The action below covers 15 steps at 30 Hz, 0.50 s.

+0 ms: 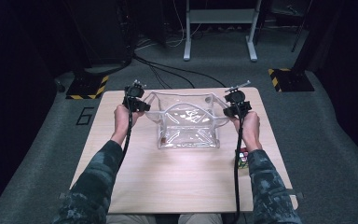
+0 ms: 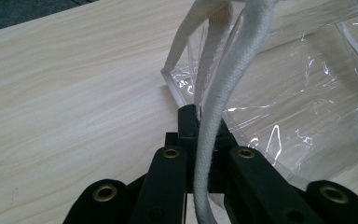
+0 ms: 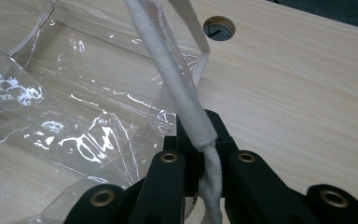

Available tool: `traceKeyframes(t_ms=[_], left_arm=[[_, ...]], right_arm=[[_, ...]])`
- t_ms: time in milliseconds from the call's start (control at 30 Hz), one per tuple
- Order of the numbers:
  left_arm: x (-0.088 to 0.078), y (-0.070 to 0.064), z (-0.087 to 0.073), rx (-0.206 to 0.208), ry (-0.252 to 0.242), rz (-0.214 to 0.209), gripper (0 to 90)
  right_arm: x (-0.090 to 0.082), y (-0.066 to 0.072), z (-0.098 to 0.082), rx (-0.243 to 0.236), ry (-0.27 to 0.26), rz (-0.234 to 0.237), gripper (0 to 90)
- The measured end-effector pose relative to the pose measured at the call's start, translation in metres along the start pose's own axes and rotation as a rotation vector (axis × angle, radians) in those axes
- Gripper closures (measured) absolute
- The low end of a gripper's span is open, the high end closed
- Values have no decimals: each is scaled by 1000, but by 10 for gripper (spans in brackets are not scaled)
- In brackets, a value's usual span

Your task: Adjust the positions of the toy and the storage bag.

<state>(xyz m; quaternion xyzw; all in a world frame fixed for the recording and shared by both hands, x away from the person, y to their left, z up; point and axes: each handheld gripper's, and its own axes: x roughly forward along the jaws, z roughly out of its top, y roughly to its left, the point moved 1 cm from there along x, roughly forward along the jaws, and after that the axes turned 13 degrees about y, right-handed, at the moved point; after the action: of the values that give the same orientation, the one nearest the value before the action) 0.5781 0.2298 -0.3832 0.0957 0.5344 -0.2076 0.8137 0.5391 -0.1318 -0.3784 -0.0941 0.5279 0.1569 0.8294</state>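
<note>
Clear plastic tote bag [image 1: 189, 125] lies between your grippers: left gripper [image 1: 139, 105] and right gripper [image 1: 231, 110] each clamp a white woven cord handle [image 2: 223, 88], mouth stretched sideways.

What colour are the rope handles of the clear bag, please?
White; the rope handles show best in the left gripper view.

A pale wooden counter [image 1: 168, 177] stands on grey carpet [image 1: 317, 130], with a multicoloured puzzle cube [image 1: 242, 158] near its right edge, black cables [image 1: 168, 70] trailing behind it, a round cable hole [image 3: 219, 27] in its top, and yellow-black striped plates [image 1: 91, 87] beyond.
</note>
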Motion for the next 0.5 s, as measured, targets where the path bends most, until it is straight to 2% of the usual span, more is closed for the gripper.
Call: traceKeyframes(t_ms=[67, 367, 500], left_arm=[[2, -1, 0, -16, -1, -2, 886], [9, 1, 1, -20, 19, -2, 882], [14, 3, 0, -39, 31, -16, 880]], right_arm=[[2, -1, 0, -1, 3, 1, 872], [9, -2, 4, 12, 13, -1, 868], [11, -1, 5, 17, 15, -1, 865]])
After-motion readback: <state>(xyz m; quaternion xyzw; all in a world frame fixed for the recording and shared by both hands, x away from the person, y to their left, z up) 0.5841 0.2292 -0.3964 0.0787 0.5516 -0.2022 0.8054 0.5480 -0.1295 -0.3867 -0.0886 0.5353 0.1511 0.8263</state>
